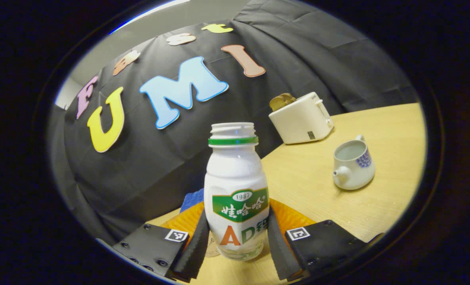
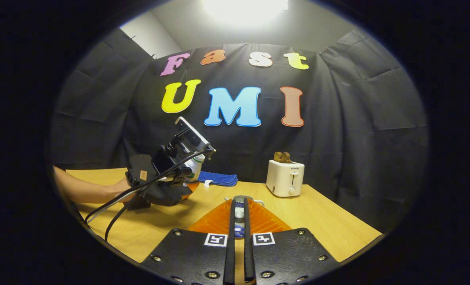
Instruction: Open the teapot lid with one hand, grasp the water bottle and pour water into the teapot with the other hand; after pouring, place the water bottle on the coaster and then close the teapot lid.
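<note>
Glossy white plastic bottle [image 1: 235, 190], smooth glazed white ceramic teapot [image 1: 352, 163], matt pale wood-grain counter [image 1: 377, 198], and the folded blue cloth [image 2: 218, 178] looks soft, perhaps towelling.

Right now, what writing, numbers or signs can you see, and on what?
Bottle: printed label with writing and a number; not read out here.
Toaster: small word on its front, too small to read.
Left gripper and right gripper: square coded markers, no words.
</note>
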{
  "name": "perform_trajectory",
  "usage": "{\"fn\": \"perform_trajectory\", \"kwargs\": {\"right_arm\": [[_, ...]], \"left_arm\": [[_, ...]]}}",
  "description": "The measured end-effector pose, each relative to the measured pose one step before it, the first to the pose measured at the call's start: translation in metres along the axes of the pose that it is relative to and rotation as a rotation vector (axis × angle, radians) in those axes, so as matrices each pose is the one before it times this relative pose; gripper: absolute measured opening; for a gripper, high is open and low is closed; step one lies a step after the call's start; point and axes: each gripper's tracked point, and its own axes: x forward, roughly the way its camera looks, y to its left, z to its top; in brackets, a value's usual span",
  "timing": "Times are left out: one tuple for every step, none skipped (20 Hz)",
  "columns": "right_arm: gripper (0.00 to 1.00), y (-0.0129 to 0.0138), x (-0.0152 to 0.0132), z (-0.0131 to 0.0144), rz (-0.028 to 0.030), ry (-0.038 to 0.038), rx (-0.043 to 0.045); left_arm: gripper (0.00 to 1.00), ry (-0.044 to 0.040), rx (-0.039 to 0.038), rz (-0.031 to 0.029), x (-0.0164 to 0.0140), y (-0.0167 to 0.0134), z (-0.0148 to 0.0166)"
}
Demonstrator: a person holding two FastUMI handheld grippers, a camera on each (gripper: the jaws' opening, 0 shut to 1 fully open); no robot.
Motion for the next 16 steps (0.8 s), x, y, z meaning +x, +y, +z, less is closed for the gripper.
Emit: {"fn": "perform_trajectory", "kwargs": {"right_arm": [[0.09,-0.00106,-0.00334,-0.00426,0.00030,0.00671,0.00752],[0.09,0.00178,-0.00372,-0.00228,0.00700,0.00307,0.01603],[0.09,0.00233,-0.00271,-0.00228,0.00623,0.00292,0.01441],[0.09,0.00230,-0.00298,-0.00133,0.01060,-0.00140,-0.00003],[0.09,0.00396,-0.00420,0.00130,0.01238,-0.01405,-0.01378],[0.09,-0.00194,-0.00220,0.00004,-0.00806,-0.00661,-0.02139],[0.09,0.00011,-0.00171,-0.00324,0.00244,-0.00257,-0.01534],[0.09,0.00071,-0.00039,0.00013,0.00311,-0.00281,0.00052],[0.09,0.00103,-0.00082,0.00038,0.00539,-0.00302,0.00805],[0.09,-0.00056,-0.00119,-0.00010,0.00119,-0.00037,0.00683],[0.09,-0.00124,-0.00078,-0.00099,0.00019,0.00013,0.00474],[0.09,-0.00136,-0.00051,-0.00017,0.00043,0.00040,0.00903],[0.09,-0.00086,-0.00052,-0.00125,0.00159,0.00095,0.00652],[0.09,-0.00203,-0.00069,0.00018,-0.00248,-0.00065,0.00245],[0.09,-0.00196,-0.00082,-0.00040,-0.00301,-0.00053,0.00047],[0.09,-0.00129,-0.00076,0.00054,-0.00087,-0.00004,0.00364]], "left_arm": [[0.80,-0.00544,0.04194,0.00928,0.00260,0.00092,0.00375],[0.80,-0.00025,0.04448,0.00855,0.00267,0.00045,0.00127],[0.71,0.00510,0.04633,0.00632,0.00292,-0.00120,0.00170],[0.75,0.00216,0.03348,0.00916,0.00177,-0.00113,0.00140],[0.75,0.00491,0.03322,0.00111,0.00242,-0.00131,0.00160],[0.75,0.00898,0.04116,0.00089,0.00124,-0.00216,-0.00208],[0.75,0.00155,0.04225,0.00682,0.00210,-0.00010,0.00171],[0.80,-0.00143,0.03911,0.00415,0.00188,-0.00126,0.00216],[0.80,0.00223,0.03708,-0.00177,0.00267,-0.00165,0.00181],[0.80,-0.00008,0.03524,-0.00652,0.00291,-0.00374,0.00243],[0.80,0.00292,0.03988,-0.00587,0.00288,-0.00386,0.00297],[0.77,0.00276,0.03989,-0.00196,-0.00239,-0.00259,0.00143],[0.75,0.00012,0.03459,0.00052,0.00055,-0.00154,0.00319],[0.78,-0.00234,0.02539,0.00102,-0.00100,-0.00047,0.00272],[0.80,-0.00209,0.01839,0.00048,0.00018,0.00001,0.00415],[0.80,-0.00096,0.01345,-0.00234,0.00316,0.00003,0.00242]]}}
